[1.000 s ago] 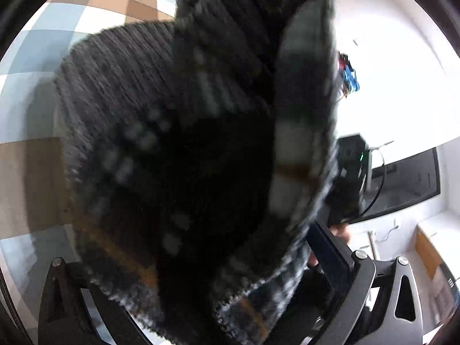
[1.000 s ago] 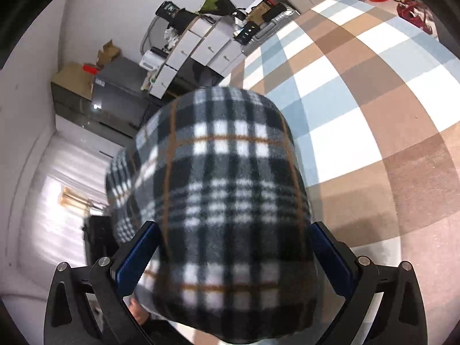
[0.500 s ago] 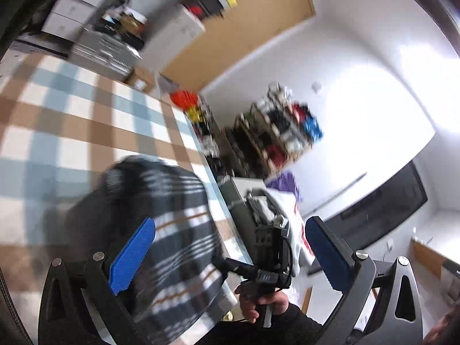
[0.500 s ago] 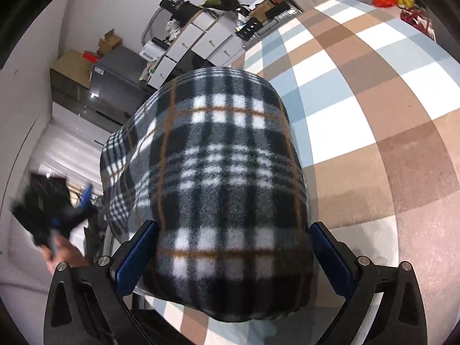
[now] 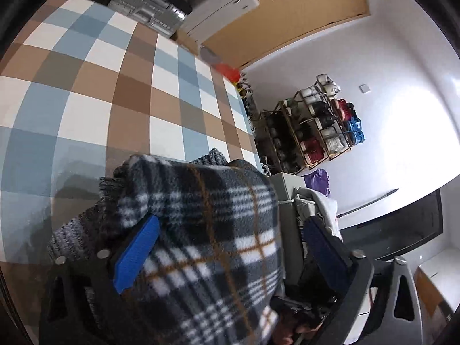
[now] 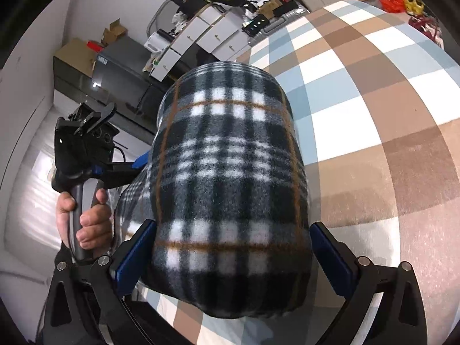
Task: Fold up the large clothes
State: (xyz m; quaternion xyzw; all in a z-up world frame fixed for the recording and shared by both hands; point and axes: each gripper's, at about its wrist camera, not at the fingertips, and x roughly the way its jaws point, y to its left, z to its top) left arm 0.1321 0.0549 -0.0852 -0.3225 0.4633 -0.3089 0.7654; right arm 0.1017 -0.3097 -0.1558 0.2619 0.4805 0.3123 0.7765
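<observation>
Folded plaid fleece garment fills right tongs; left tongs closing around it.

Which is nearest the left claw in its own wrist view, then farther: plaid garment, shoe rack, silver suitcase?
1. Plaid garment, bunched between the left claw pads as they close.
2. Shoe rack, against the white wall, right of the checked floor.
3. Silver suitcase, across the floor, at the top.
</observation>
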